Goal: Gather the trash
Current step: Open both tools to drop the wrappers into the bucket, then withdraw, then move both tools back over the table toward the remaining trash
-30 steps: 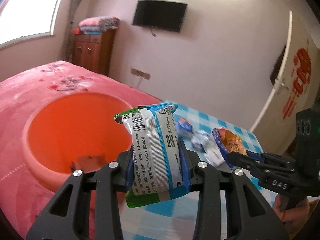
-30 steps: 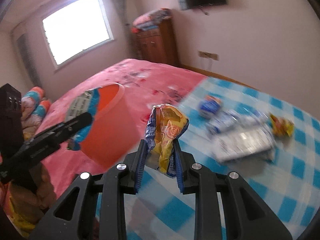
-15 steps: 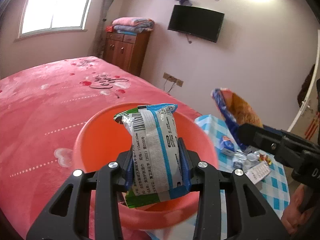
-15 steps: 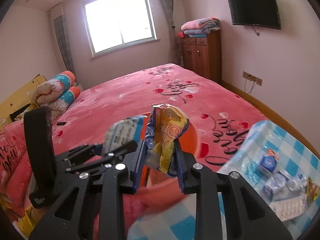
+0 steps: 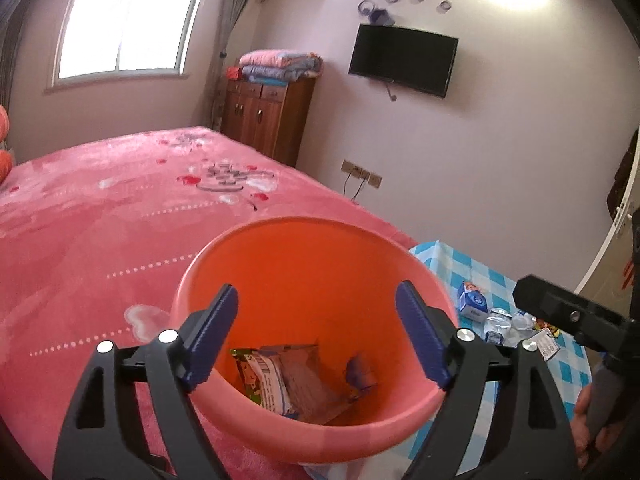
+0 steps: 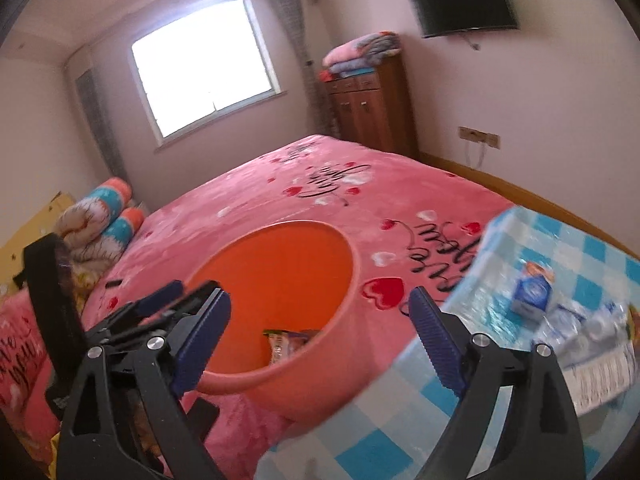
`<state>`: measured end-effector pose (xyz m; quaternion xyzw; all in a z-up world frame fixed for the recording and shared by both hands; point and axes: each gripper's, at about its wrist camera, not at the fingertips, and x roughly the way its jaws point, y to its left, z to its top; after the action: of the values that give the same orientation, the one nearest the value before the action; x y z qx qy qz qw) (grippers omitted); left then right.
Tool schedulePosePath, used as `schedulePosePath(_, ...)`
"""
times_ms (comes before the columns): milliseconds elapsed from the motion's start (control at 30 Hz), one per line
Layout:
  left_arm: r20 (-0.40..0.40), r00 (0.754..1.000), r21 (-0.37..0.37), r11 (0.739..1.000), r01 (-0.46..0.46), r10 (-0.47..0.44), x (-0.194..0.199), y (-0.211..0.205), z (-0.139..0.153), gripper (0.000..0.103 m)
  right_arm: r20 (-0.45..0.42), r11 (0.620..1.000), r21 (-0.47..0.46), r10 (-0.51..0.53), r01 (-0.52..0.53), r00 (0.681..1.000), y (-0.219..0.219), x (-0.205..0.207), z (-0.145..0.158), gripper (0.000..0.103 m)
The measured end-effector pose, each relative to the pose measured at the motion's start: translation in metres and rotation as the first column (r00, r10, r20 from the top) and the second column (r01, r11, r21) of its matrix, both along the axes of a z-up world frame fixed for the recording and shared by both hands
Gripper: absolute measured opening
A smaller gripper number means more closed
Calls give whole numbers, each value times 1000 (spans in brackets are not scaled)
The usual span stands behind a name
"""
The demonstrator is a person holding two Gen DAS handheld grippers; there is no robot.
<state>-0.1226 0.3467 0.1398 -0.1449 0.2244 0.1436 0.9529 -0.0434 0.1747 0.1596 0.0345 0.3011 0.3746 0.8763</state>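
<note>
Left gripper [image 5: 316, 336] jaws opening, spread wide, nothing between the blue pads; poised over the mouth of the orange bin [image 5: 256, 436]. Green-and-white wrapper [image 5: 264, 380] lies at the bin's bottom, dead ahead and below the fingertips, at about 6 o'clock in the bin's opening, leaning against a brown crumpled packet [image 5: 308, 384]. Small bluish scrap [image 5: 360, 372] beside them at 4 o'clock.

Right gripper [image 6: 320, 324] jaws also opening, wide, empty. Orange bin [image 6: 328, 368] sits at its 12 o'clock, just ahead of the left pad; a bit of wrapper [image 6: 280, 346] shows over the near rim. Frame blurred.

Bin stands on the pink bedspread [image 5: 100, 216], at the edge of a blue-checked cloth [image 6: 400, 420]. Remaining litter on that cloth, well apart from the bin at 3 o'clock: a small blue carton [image 6: 534, 292], crumpled clear plastic [image 6: 580, 324], a printed white packet [image 5: 546, 344]. Left gripper seen from the right camera at 9 o'clock.
</note>
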Motion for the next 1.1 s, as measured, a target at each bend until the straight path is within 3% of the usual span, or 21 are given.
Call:
schedulePosePath(267,6,998,151,987,57,-59,-14,-49,8,88,-22,988,78,-129,131,991,-59,-13,-33,97)
schedulePosePath(467,3,990,206,969,136,-139,-22,-85,14,88,-46,971,88,-218,221,975,-104,-27,-52,98)
schedulePosePath(833,-49,959,122,951,284,-280,-34,-129,2,88,-117,939,102,-316,328,941,-171,-64,-73,98)
schedulePosePath(1100,-86,931,104,927,361,-354,-38,-158,-11,88,-167,917,81,-375,391,912,-207,-85,-82,98)
